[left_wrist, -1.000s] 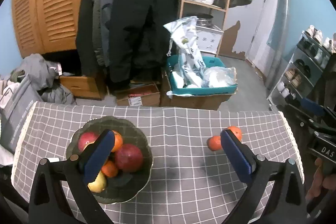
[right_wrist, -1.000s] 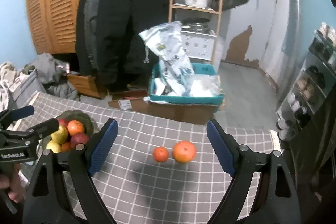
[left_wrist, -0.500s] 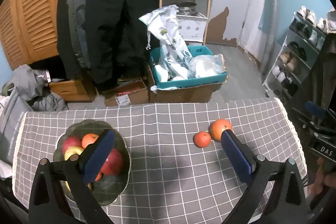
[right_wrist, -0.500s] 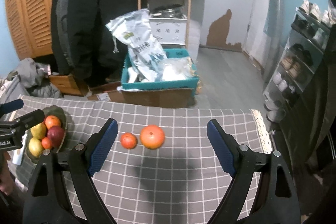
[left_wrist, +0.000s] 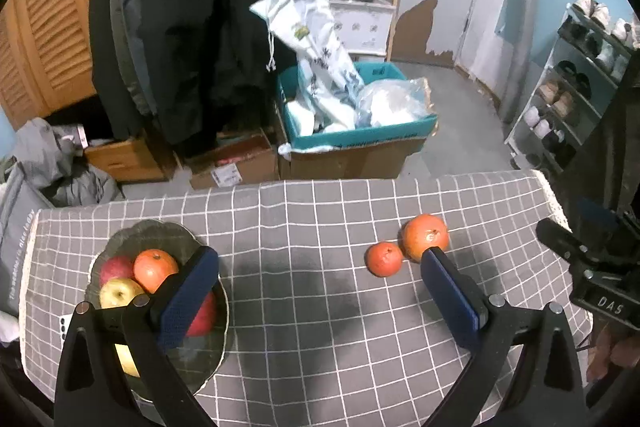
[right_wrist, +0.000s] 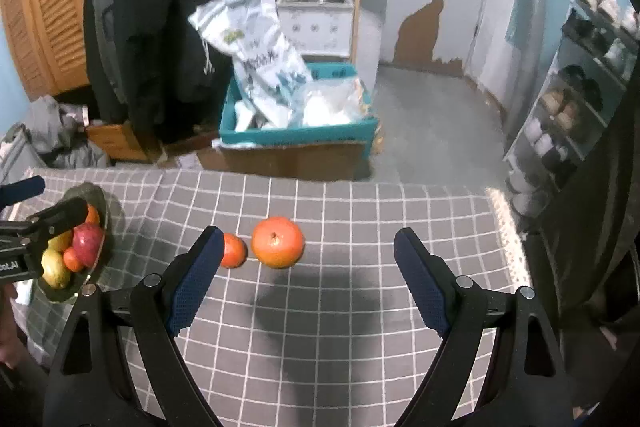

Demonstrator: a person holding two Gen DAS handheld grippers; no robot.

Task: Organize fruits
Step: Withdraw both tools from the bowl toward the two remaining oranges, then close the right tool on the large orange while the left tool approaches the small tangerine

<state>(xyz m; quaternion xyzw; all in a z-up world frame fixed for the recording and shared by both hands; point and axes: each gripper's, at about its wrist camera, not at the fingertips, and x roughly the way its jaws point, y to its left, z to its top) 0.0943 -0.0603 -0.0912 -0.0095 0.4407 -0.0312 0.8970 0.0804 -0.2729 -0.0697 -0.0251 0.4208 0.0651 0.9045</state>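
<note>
A large orange and a small orange lie side by side on the grey checked tablecloth; they also show in the left wrist view, the large orange and the small orange. A dark glass bowl on the left holds apples and oranges; it shows in the right wrist view too. My left gripper is open and empty above the table between bowl and oranges. My right gripper is open and empty, just nearer than the two oranges.
The table's far edge drops to the floor, where a teal box of bags stands. Coats hang behind. A shoe rack is at the right. A white card lies left of the bowl.
Both grippers have risen and drawn back over the table. The right gripper has shifted right, so the oranges now sit between its fingers. Both stay open.
</note>
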